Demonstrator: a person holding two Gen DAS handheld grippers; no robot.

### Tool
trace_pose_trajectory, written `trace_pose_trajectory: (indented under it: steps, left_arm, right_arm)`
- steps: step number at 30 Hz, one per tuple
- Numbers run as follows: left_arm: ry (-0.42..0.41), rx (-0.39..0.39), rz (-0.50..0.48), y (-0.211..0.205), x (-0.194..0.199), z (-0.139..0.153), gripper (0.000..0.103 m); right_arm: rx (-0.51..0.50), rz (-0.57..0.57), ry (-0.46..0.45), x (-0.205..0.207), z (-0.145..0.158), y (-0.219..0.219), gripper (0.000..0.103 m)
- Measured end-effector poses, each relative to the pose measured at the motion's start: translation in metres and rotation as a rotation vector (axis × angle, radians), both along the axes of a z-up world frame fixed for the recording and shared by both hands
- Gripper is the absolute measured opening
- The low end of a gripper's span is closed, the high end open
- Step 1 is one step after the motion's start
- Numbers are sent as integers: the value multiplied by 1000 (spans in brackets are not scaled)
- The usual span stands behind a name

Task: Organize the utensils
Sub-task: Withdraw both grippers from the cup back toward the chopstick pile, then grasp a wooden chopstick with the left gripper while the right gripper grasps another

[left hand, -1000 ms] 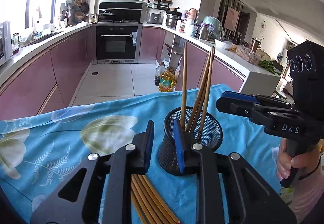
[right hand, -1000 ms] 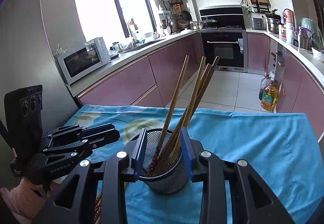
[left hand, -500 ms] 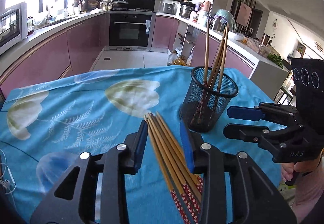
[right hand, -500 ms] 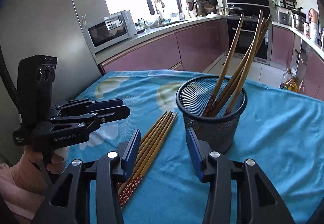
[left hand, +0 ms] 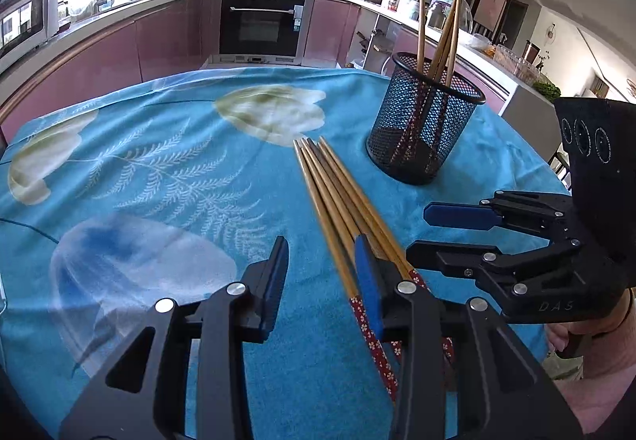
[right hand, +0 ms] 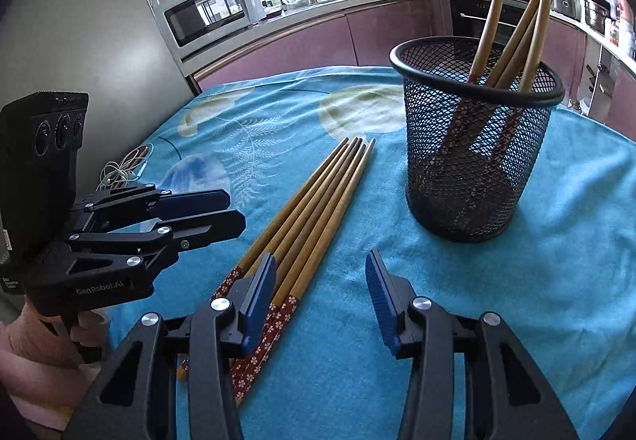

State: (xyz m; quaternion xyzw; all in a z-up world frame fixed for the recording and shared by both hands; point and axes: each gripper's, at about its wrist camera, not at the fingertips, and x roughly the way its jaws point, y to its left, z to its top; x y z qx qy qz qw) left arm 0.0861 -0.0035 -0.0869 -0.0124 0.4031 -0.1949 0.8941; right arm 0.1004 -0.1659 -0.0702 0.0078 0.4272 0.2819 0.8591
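Black mesh cup (right hand: 477, 157) upright on blue floral cloth (left hand: 167, 169), four chopsticks (right hand: 528, 14) leaning inside, handle ends down. Loose chopstick bundle (right hand: 314, 209) flat on cloth just beside cup, apart from it. My left tongs (left hand: 320, 269) partly apart, gripping nothing, right pad over bundle's patterned ends. My right tongs (right hand: 320, 281) wider apart, empty, bare cloth between. Cloth's far edge drops behind cup; broad open cloth left of bundle.
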Motion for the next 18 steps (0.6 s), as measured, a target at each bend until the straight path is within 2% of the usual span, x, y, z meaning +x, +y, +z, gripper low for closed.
trace_pose_trajectory:
  steps: [18]
  left_arm:
    - [18, 25, -9, -6, -2, -10, 34]
  right_arm:
    - [-42, -19, -9, -1, -5, 3, 45]
